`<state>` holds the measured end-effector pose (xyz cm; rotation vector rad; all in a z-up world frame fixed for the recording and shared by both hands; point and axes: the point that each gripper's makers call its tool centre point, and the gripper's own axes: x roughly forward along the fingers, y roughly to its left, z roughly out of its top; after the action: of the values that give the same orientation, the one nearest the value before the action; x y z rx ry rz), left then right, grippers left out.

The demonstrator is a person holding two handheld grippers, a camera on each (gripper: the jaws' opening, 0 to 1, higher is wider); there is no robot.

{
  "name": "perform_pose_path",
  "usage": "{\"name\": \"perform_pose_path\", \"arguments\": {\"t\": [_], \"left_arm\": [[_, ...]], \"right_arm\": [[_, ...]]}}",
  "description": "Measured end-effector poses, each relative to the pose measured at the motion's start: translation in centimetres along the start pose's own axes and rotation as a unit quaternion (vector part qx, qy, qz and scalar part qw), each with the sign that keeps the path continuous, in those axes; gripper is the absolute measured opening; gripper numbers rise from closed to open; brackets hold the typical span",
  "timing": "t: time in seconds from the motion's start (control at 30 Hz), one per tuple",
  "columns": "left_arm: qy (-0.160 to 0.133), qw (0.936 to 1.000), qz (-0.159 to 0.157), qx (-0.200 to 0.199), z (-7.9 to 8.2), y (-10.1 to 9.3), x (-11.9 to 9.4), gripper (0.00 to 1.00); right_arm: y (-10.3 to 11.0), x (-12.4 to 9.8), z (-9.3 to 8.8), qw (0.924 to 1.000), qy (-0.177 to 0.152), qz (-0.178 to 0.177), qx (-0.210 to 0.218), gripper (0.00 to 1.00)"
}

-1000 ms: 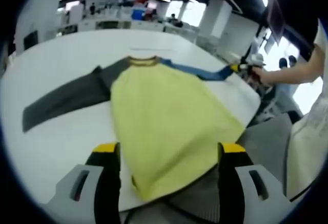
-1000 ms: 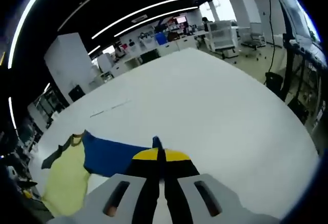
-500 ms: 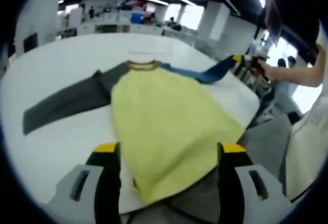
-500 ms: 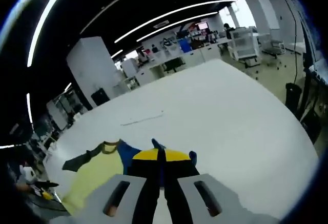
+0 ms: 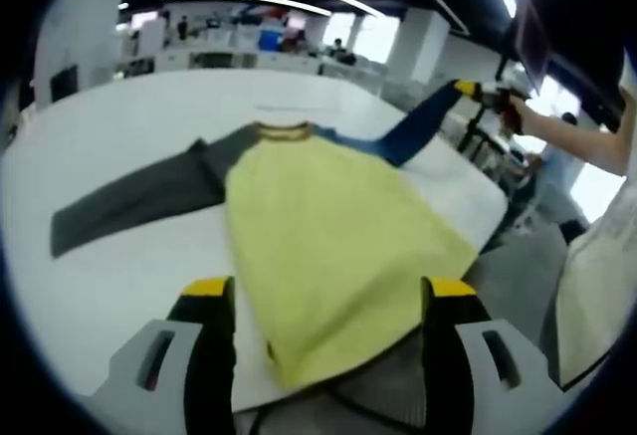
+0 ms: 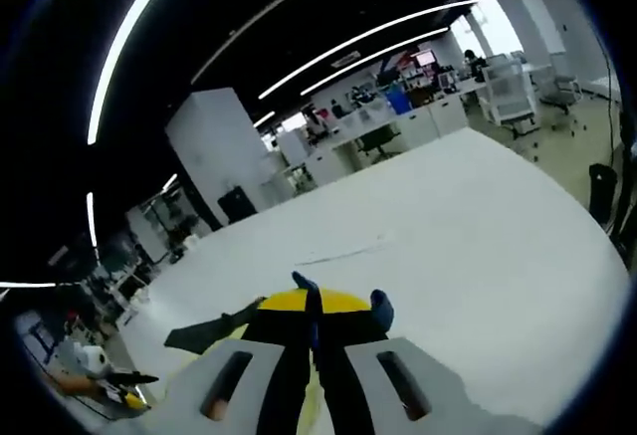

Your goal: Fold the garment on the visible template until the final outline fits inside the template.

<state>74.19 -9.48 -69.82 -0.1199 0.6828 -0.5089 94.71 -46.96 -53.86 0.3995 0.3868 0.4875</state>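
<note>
the soft long-sleeved garment with a pale yellow body (image 5: 328, 246) lies flat on the smooth white round-edged table (image 5: 119, 126), its long axis running from the near edge, where the hem hangs just over the rim between the left tongs' jaws, to the far side, where the olive ribbed collar (image 5: 284, 132) points away. the yellow panel is broad and slightly rumpled, widening toward the near hem. the dark grey sleeve (image 5: 139, 196) stretches out flat to the left, roughly straight, across the bare tabletop. the blue sleeve (image 5: 403, 136) goes the other way: it leaves the shoulder low on the table, then rises off the surface to the right, pulled taut up to the right tongs (image 5: 478, 90), whose yellow tip meets the cuff beside a person's hand (image 5: 518, 111).

in the right gripper view those right tongs (image 6: 314, 308) have their black jaws with yellow tips pressed together, with bits of blue cloth (image 6: 381, 308) sticking out on either side of the tips, so they are clamped on the blue sleeve. below and left of them the dark grey sleeve (image 6: 204, 333) shows far down on the white table (image 6: 448, 236).

the left tongs (image 5: 328, 291) stand wide apart, the black jaws with yellow tips holding nothing, the yellow hem lying between them without touching.
</note>
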Motion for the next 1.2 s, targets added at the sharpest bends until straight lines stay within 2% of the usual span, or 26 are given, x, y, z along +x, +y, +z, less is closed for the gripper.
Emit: {"name": "perform_pose_path", "arguments": {"t": [0.23, 0.43, 0.8, 0.93, 1.2], "left_arm": [[-0.004, 1.0000, 0.004, -0.006, -0.1, 0.2, -0.2, 0.72], [-0.009, 0.9999, 0.004, -0.006, 0.1, 0.3, -0.2, 0.72], [-0.018, 0.9997, 0.011, -0.014, 0.0, 0.6, -0.6, 0.72], [-0.021, 0.9996, 0.013, -0.017, 0.0, 0.7, -0.6, 0.72], [-0.024, 0.9994, 0.015, -0.019, 0.1, 0.8, -0.7, 0.72]], "right_arm": [[2.4, 0.1, 1.9, 0.9987, -0.032, 0.024, 0.033, 0.01], [5.1, 1.2, 3.2, 0.9972, -0.045, 0.053, 0.028, 0.01], [9.0, 2.8, 3.4, 0.9950, -0.039, 0.087, 0.029, 0.01], [9.2, 3.9, 3.5, 0.9956, -0.036, 0.083, 0.026, 0.01], [10.7, 5.7, 2.9, 0.9939, -0.044, 0.086, 0.053, 0.01]]}}
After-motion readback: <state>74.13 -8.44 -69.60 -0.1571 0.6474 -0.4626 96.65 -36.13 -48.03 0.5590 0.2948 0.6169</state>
